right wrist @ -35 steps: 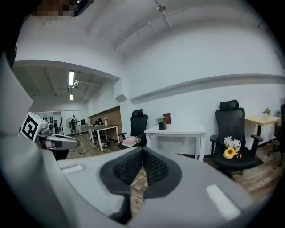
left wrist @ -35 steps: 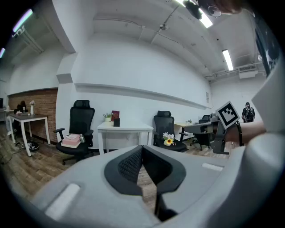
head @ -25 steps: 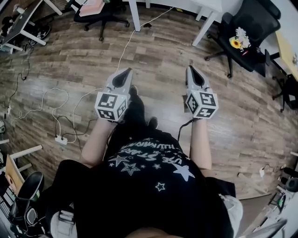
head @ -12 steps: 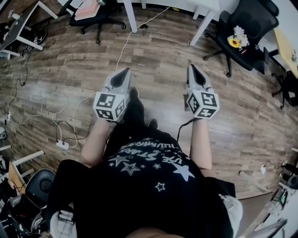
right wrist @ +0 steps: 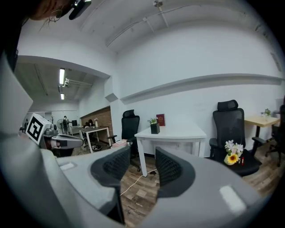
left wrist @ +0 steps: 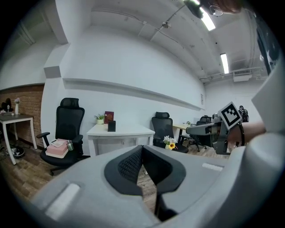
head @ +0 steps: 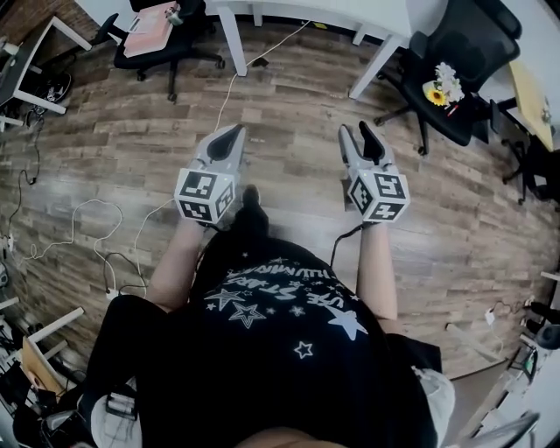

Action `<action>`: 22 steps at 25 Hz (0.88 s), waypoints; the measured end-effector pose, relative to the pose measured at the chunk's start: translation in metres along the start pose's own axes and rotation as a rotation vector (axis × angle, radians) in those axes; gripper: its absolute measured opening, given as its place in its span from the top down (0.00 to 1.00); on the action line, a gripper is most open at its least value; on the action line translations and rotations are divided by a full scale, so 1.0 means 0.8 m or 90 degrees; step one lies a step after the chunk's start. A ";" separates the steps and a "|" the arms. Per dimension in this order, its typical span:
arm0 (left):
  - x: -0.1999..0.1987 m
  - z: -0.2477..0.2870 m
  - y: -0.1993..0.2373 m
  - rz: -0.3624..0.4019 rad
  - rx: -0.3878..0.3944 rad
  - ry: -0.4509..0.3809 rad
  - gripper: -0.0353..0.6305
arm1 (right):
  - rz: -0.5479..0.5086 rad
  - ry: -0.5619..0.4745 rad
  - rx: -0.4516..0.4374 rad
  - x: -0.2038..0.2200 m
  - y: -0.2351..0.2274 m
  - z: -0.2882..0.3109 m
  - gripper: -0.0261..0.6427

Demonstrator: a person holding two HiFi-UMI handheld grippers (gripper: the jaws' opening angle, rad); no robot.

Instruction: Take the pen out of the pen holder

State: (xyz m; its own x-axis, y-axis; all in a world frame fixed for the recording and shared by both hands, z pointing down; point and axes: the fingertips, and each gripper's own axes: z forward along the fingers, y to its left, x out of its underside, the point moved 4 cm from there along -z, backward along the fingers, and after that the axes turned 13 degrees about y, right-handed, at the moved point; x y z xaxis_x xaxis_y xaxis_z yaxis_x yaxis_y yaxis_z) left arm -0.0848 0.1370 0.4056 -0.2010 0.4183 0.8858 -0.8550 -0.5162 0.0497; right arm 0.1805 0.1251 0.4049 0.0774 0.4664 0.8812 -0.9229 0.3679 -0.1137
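A small black pen holder (left wrist: 111, 126) stands on a white table (left wrist: 120, 132) across the room; the right gripper view shows the pen holder (right wrist: 155, 128) too. It is too far off to make out a pen. Both grippers are held out in front of the person, over the wooden floor and well short of the table (head: 289, 9). My left gripper (head: 236, 131) is shut, with its pads together and nothing in it. My right gripper (head: 356, 131) has just been opening and now stands open with nothing between its pads (right wrist: 171, 167).
A black chair (head: 162, 26) carrying a pink box stands left of the table. Another black chair (head: 455, 61) to the right holds a bunch of flowers (head: 442, 83). White cables (head: 96, 219) trail over the floor at the left. A red frame and a small plant (left wrist: 99, 118) stand by the holder.
The right gripper's jaws, shut in both earlier frames, now stand apart. Both grippers and the person have moved forward toward the white table. The left gripper stays shut.
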 end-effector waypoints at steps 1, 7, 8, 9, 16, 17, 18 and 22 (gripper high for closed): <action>-0.007 0.012 0.013 0.002 0.004 -0.002 0.93 | -0.002 0.003 0.001 -0.008 -0.002 0.015 0.69; -0.049 0.070 0.101 0.001 0.024 -0.010 0.93 | 0.009 0.001 0.017 -0.067 -0.002 0.107 0.69; -0.055 0.076 0.115 0.003 0.027 -0.011 0.93 | 0.007 0.002 0.018 -0.076 0.002 0.121 0.69; -0.059 0.082 0.129 0.005 0.028 -0.013 0.93 | 0.004 0.003 0.019 -0.084 0.005 0.135 0.69; -0.072 0.109 0.201 -0.002 0.036 -0.015 0.93 | 0.005 0.005 0.027 -0.122 0.021 0.211 0.69; -0.071 0.112 0.211 -0.004 0.035 -0.011 0.93 | 0.006 0.006 0.027 -0.126 0.024 0.221 0.69; -0.070 0.116 0.220 -0.007 0.032 -0.008 0.93 | 0.006 0.008 0.025 -0.129 0.026 0.230 0.69; -0.070 0.132 0.247 -0.019 0.026 -0.001 0.93 | -0.002 0.014 0.013 -0.140 0.032 0.263 0.69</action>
State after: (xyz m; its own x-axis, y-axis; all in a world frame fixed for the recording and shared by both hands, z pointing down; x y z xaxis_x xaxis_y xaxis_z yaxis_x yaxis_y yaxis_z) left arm -0.1921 -0.0670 0.4148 -0.1745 0.4325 0.8846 -0.8404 -0.5335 0.0951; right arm 0.0689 -0.0866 0.3998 0.0887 0.4825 0.8714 -0.9301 0.3531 -0.1008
